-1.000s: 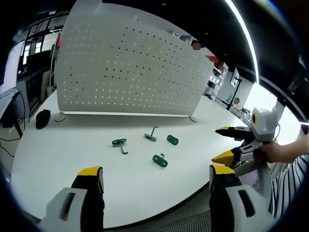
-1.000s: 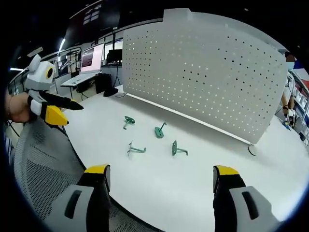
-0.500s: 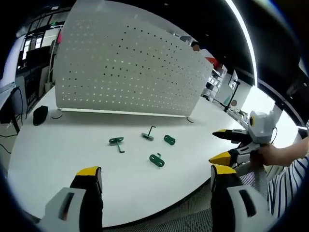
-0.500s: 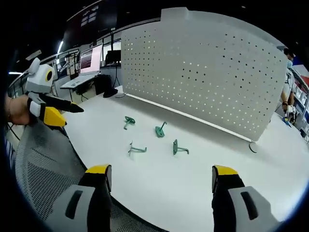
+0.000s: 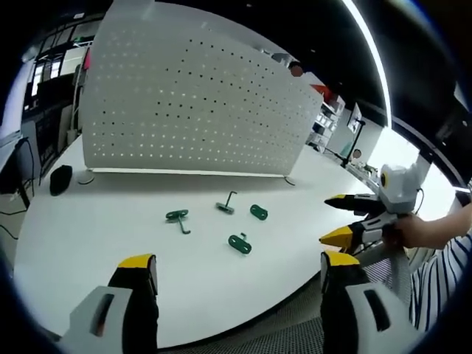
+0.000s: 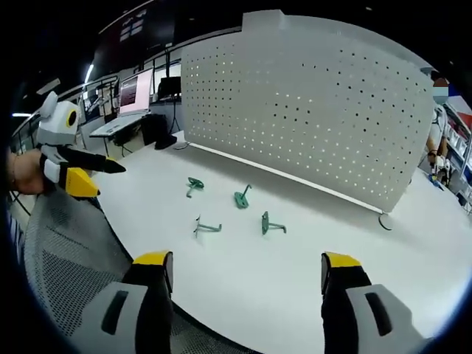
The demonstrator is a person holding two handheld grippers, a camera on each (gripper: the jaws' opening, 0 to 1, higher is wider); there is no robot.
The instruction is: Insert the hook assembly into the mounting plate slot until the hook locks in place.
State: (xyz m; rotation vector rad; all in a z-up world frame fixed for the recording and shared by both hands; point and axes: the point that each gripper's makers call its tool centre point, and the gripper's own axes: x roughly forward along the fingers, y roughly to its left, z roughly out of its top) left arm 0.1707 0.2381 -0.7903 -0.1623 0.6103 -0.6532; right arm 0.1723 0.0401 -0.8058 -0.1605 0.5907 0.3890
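While both claws gape, four green hooks (image 5: 214,221) lie well ahead.

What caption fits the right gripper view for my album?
Four green hooks lie on a white table before a standing pegboard, both grippers open and empty.

**Four green hooks loose on the table before the pegboard**

A tall white pegboard (image 5: 192,103) stands upright on the white table (image 5: 96,243), its face dotted with rows of small holes and its ends resting on small feet. In front of it, well apart from its base, four small green hooks lie loose on the tabletop. One (image 5: 179,217) lies farthest toward the board's left end. Another (image 5: 228,203) lies nearest the board, its thin arm sticking up. A third (image 5: 258,212) lies just beside it, and the fourth (image 5: 240,243) lies nearest the table's front edge.
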